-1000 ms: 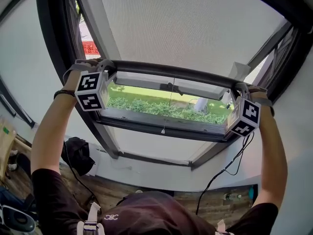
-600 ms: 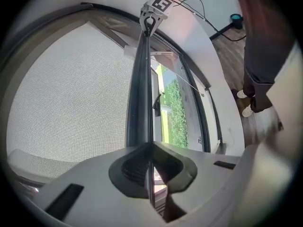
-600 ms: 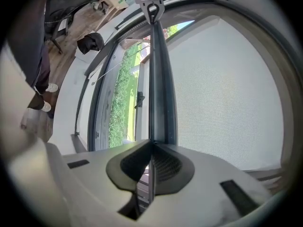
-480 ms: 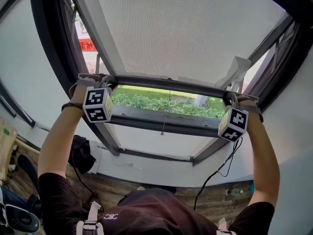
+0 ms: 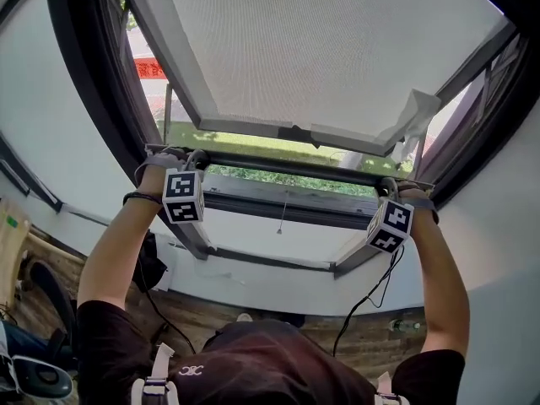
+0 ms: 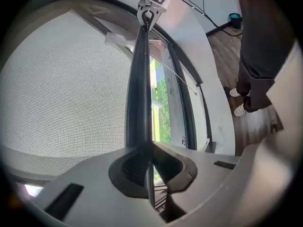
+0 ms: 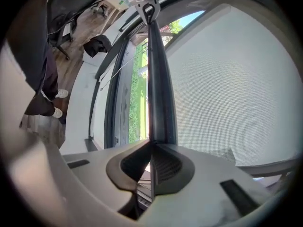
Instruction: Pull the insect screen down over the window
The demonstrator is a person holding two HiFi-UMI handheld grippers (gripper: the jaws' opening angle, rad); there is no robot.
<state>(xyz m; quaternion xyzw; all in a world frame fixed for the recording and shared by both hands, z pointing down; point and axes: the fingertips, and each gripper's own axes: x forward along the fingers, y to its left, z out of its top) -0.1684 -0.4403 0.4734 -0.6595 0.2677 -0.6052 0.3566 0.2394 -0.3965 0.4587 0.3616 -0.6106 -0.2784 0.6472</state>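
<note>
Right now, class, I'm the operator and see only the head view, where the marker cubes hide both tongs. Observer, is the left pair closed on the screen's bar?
Observer: Yes. In the left gripper view the left tongs are shut on the dark bar.
Operator: And the right pair?
Observer: The right gripper view shows the right tongs shut on the same bar.
Operator: Anything between the pads besides the bar?
Observer: No, both gripper views show only the bar there.
</note>
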